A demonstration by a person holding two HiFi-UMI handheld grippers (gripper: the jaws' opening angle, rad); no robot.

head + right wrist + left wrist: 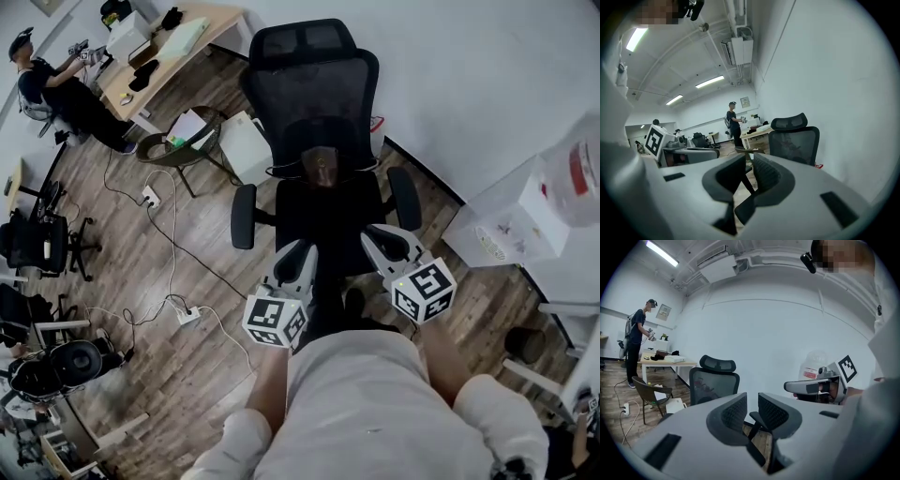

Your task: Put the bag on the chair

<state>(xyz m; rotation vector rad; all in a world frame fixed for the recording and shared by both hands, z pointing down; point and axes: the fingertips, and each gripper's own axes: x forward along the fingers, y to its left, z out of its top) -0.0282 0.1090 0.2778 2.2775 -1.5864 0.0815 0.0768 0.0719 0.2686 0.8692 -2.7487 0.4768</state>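
Observation:
The black mesh office chair (319,103) stands straight ahead by the white wall. A small brown bag (322,169) rests on its seat against the backrest; it shows dimly on the backrest (707,389) in the left gripper view. My left gripper (302,251) hovers over the seat's front left, with a narrow gap and nothing between the jaws (752,401). My right gripper (380,239) hovers over the seat's front right, also narrowly open and empty (749,164). Both are short of the bag and do not touch it.
A brown chair (178,145) with papers and a white box (246,145) stand left of the office chair. Cables and a power strip (187,316) lie on the wood floor. White boxes (511,220) and a water bottle (586,173) stand at the right. A person (56,84) stands by the far desk (173,47).

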